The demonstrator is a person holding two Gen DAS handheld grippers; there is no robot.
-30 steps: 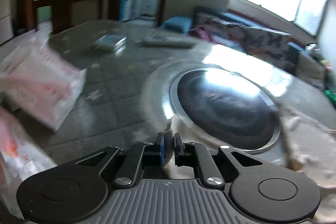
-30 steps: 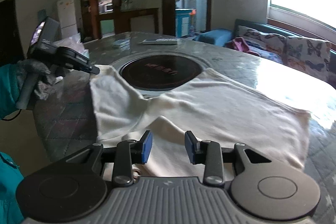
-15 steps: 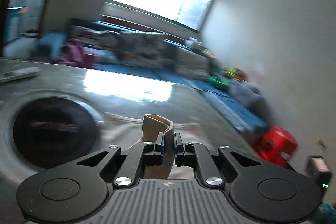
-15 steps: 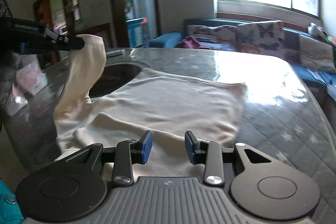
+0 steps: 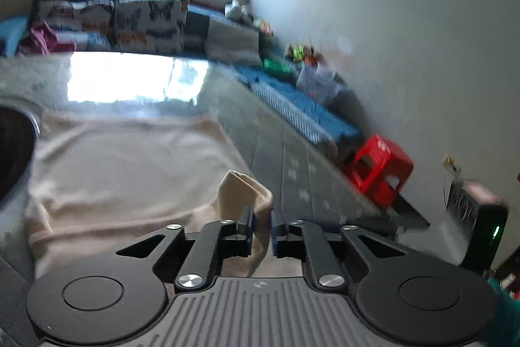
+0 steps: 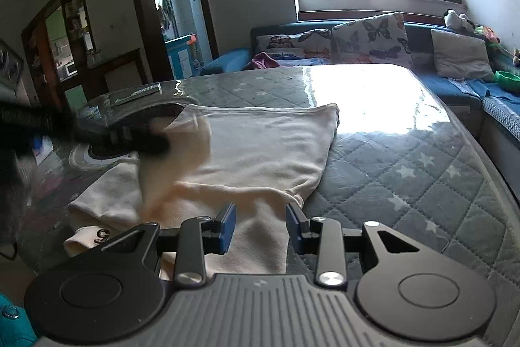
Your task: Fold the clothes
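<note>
Garment (image 6: 260,152) lengthwise toward window, sleeve (image 5: 247,194) raised

Left claw (image 6: 156,145) motion-blurred; grip perhaps hidden.

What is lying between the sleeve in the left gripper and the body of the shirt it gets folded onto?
Nothing visible. The shirt body lies bare under the sleeve, whose fold sits between the opening left gripper fingers.

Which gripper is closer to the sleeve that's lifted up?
Left. The left gripper has the sleeve between its opening jaws. The right gripper hovers apart from it, over the near part of the shirt, jaws open with nothing in them.
</note>
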